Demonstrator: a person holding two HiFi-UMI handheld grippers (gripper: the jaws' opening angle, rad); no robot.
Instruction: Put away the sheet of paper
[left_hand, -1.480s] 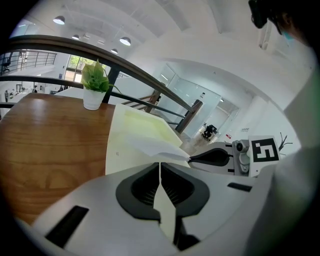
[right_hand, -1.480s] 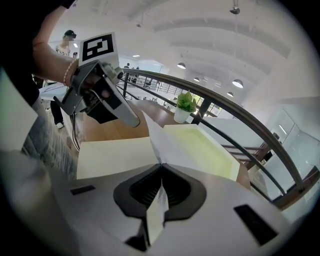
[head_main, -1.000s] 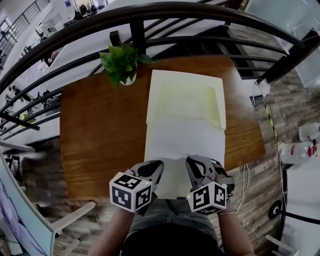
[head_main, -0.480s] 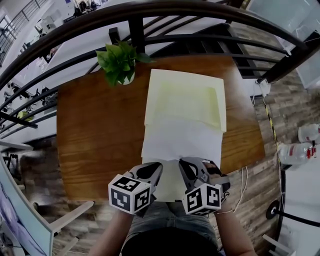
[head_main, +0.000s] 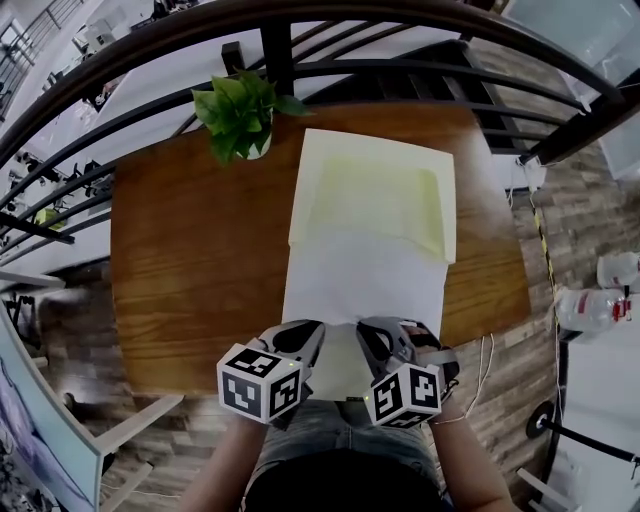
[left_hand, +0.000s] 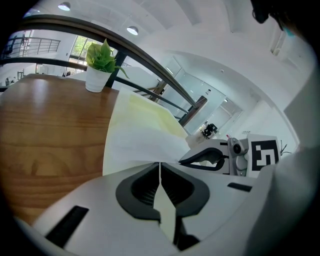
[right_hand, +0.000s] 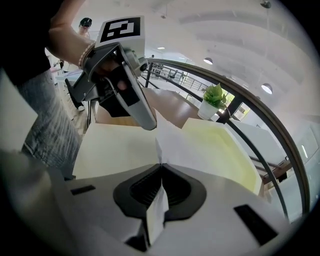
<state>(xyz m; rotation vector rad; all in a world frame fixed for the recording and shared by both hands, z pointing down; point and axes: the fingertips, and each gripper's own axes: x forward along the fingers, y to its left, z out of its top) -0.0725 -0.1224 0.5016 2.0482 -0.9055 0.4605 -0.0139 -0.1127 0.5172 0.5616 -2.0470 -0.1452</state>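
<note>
A white sheet of paper (head_main: 365, 280) lies over an open pale-yellow folder (head_main: 375, 190) on the wooden table (head_main: 190, 250). Its far edge reaches the folder's yellow pocket. My left gripper (head_main: 305, 335) is shut on the sheet's near edge at the left, and my right gripper (head_main: 375, 335) is shut on it at the right. In the left gripper view the sheet (left_hand: 137, 145) runs out from between the closed jaws of the left gripper (left_hand: 160, 165). The right gripper view shows the right gripper (right_hand: 161, 166) pinching the paper (right_hand: 185, 147) the same way, with the left gripper (right_hand: 125, 85) beside it.
A small potted plant (head_main: 238, 115) stands at the table's far edge, left of the folder. A dark curved railing (head_main: 330, 25) runs behind the table. The folder's cream lower flap (head_main: 335, 370) hangs over the near table edge. Bare wood lies to the left.
Both grippers, still pinching the sheet, have shifted slightly left and toward the near edge. The right gripper has drawn a little closer to the left one.
</note>
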